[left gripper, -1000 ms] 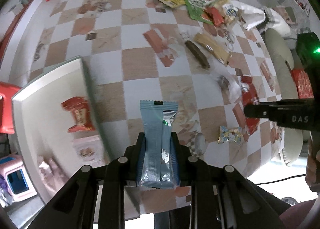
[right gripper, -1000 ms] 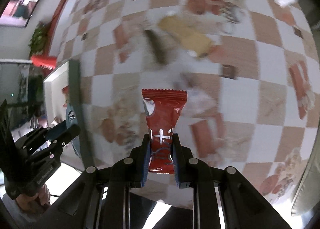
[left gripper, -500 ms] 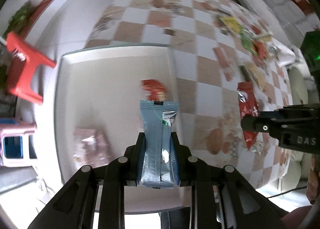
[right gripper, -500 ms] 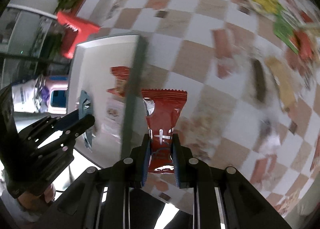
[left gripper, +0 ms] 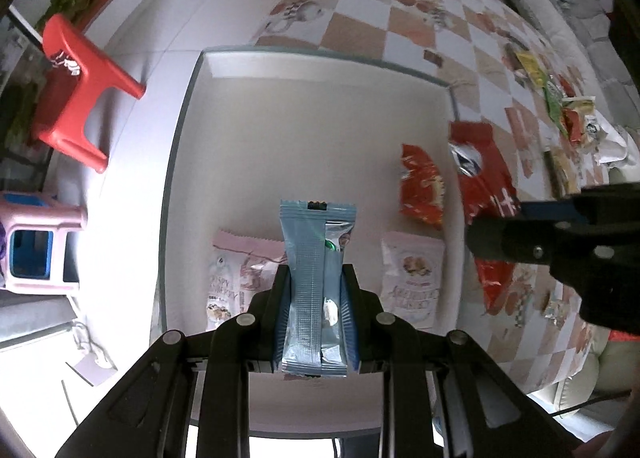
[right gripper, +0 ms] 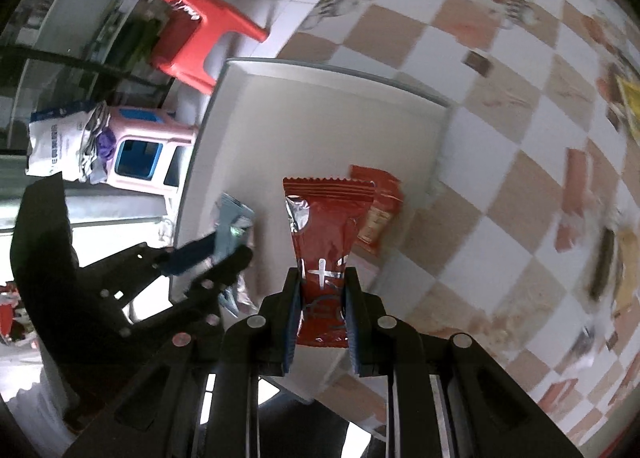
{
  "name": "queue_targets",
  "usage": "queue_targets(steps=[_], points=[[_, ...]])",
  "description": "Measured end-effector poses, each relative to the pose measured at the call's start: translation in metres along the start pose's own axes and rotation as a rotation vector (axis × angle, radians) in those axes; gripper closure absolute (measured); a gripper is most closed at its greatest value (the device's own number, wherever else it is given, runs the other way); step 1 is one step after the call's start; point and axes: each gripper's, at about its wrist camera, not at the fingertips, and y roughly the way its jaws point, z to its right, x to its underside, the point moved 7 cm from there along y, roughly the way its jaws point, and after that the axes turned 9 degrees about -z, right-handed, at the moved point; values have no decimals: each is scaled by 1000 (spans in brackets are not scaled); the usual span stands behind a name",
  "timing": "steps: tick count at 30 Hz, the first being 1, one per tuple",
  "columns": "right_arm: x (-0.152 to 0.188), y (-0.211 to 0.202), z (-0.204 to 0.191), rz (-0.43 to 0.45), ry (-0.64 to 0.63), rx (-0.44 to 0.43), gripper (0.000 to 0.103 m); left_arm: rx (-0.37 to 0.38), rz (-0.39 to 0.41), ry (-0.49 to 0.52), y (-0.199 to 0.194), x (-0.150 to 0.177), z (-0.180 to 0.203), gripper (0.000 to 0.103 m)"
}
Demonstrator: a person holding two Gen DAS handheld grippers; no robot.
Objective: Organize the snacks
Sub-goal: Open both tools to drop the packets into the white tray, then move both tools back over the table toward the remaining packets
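My left gripper [left gripper: 316, 318] is shut on a light blue snack packet [left gripper: 316, 258] and holds it above the white box [left gripper: 320, 105]. Inside the box lie a red-orange packet [left gripper: 422, 187] and two pink packets [left gripper: 412, 278]. My right gripper [right gripper: 323, 310] is shut on a red snack packet [right gripper: 326, 234] and holds it over the box's right edge [right gripper: 440, 145]. In the left wrist view the right gripper [left gripper: 496, 230] and its red packet [left gripper: 480, 173] show at the right. In the right wrist view the left gripper [right gripper: 212, 254] shows at the left.
The checkered tablecloth [left gripper: 420, 17] bears several loose snacks at the far right [left gripper: 560, 105]. A red plastic stool [left gripper: 76, 93] and a pink stool [left gripper: 36, 246] stand on the floor to the left of the box.
Both grippers have swung left from the table's snack pile to above the white box, each still holding its packet. The box now fills the middle of both views.
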Motion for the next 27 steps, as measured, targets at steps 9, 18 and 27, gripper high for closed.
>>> queue_targets(steps=[9, 18, 27], points=[[-12, 17, -9, -41, 3, -5, 81, -11, -41, -10, 16, 5, -8, 76], [-8, 11, 0, -22, 30, -10, 32, -22, -31, -29, 14, 3, -8, 22], [14, -2, 47, 14, 115, 46, 0, -57, -35, 6, 11, 4, -1, 22]])
